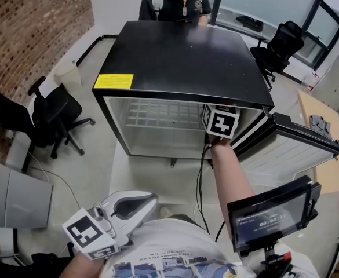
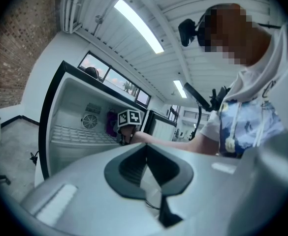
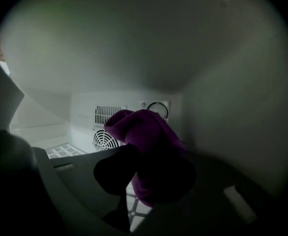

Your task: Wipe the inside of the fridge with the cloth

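- Head view: a black fridge stands on the floor with its door swung open to the right.
- The right gripper reaches into the top right of the opening, above the wire shelf; only its marker cube shows here.
- The left gripper is held low, close to the person's body and well apart from the fridge.
- An office chair stands to the left, and another person is behind the fridge.
- Left gripper view: the jaws are pressed together with nothing between them. Beyond them, the purple cloth shows inside the fridge, just beside the right gripper's cube.
- Right gripper view: the jaws are clamped on the cloth, which bunches up above them. It is deep inside the fridge, in front of the back wall's fan grill and dial and near the right wall; whether it touches a wall cannot be told.
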The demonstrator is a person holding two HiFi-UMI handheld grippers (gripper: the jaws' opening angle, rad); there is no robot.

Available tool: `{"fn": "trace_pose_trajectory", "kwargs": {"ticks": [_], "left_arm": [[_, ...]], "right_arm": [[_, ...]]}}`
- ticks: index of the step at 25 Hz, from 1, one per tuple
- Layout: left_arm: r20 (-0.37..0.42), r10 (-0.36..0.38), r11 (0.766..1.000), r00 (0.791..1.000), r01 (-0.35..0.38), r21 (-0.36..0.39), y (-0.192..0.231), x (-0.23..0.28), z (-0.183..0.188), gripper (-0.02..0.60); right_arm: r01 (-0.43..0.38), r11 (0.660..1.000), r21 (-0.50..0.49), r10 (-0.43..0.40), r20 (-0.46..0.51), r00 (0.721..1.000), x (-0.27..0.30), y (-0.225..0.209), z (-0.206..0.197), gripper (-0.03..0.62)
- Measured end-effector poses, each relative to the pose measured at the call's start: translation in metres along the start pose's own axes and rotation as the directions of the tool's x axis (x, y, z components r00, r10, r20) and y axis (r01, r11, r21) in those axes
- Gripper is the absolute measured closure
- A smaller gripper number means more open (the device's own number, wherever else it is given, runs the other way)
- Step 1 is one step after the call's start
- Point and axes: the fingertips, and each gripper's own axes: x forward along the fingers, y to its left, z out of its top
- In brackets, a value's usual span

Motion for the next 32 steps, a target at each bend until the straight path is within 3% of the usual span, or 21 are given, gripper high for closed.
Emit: {"fn": "trace_pose_trajectory", "kwargs": {"ticks": [3,13,32], "left_arm": [[-0.002,0.011,1.000,1.000,-0.011,0.001,0.001,-0.003,0.001,0.574],[-0.005,0.070,0.998,0.998,-0.070,-0.007,0.010,-0.024,-0.001,0.574],[0.028,0.239,0.970,0.971,-0.238,-0.047,0.020,-0.087,-0.005,0.574]], "right_arm": [[-0.034,0.999,0.003,0.034,-0.042,0.999,0.006,0.010,-0.007,0.516],[-0.179,0.984,-0.002,0.179,-0.017,0.984,0.014,0.075,-0.001,0.516],[-0.445,0.895,-0.029,0.446,-0.003,0.895,0.015,0.225,0.010,0.516]]}}
